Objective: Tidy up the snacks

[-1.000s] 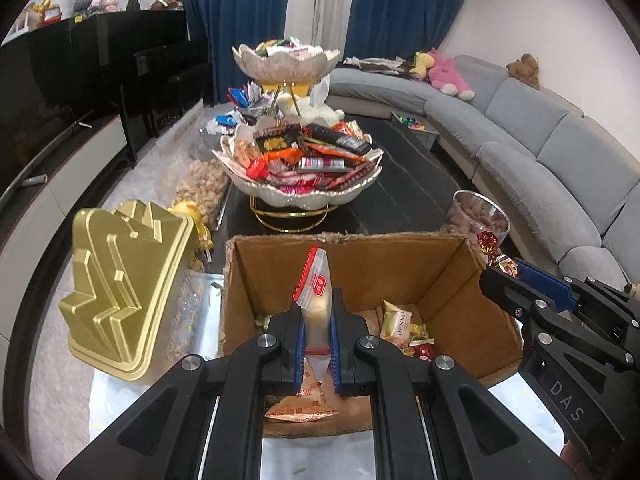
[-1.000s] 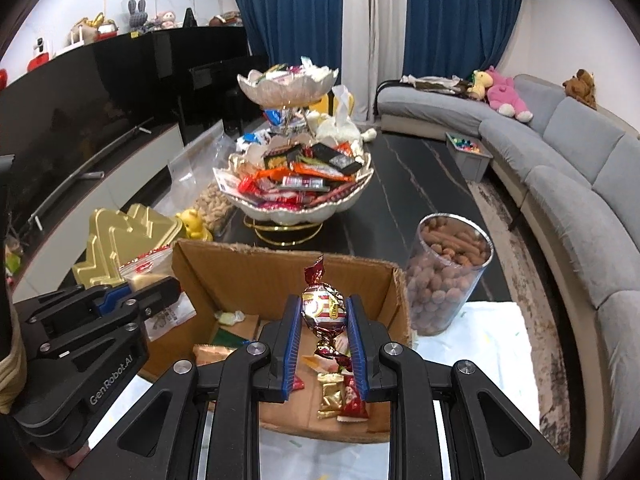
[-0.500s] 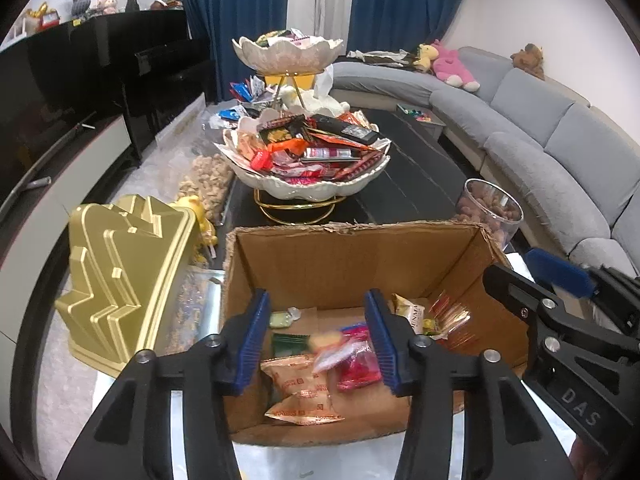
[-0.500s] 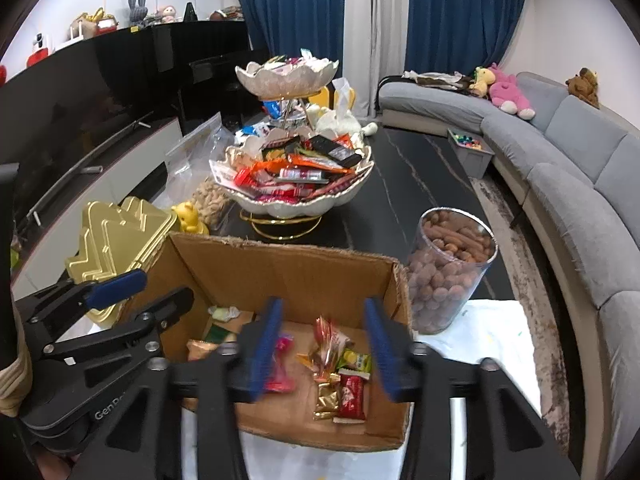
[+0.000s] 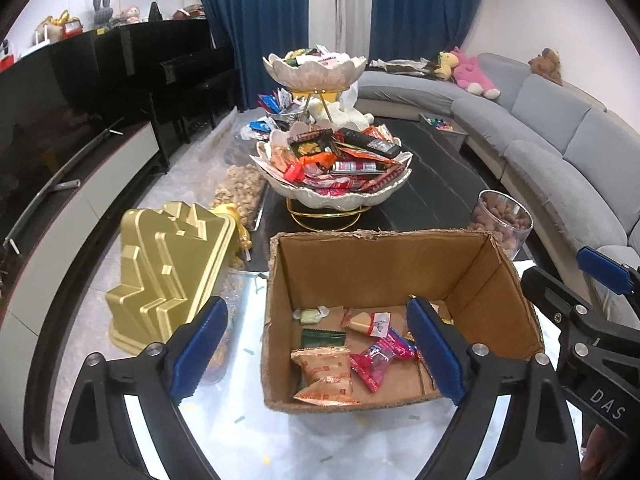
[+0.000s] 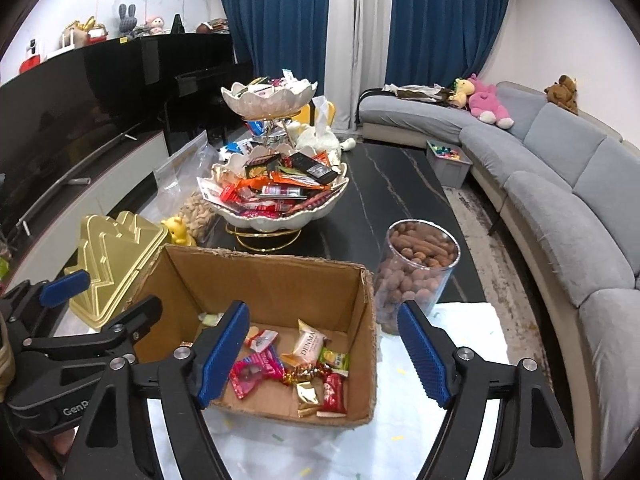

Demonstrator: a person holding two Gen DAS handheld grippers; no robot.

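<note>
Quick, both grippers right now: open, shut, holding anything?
Left gripper: jaws opening, nothing between them.
Right gripper: jaws opening, nothing held, above the cardboard box.

My left gripper [image 5: 316, 354] and right gripper [image 6: 324, 354] tilt downward, jaws opening, nothing between my fingers [image 5: 200, 346].

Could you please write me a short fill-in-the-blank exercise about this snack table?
1. The loose wrapped snacks lie inside a ____ box.
2. The clear jar of brown nuts stands on the box's ____ side in the right wrist view.
3. The tiered bowl stand has ____ legs.

Answers: cardboard; right; gold
</note>
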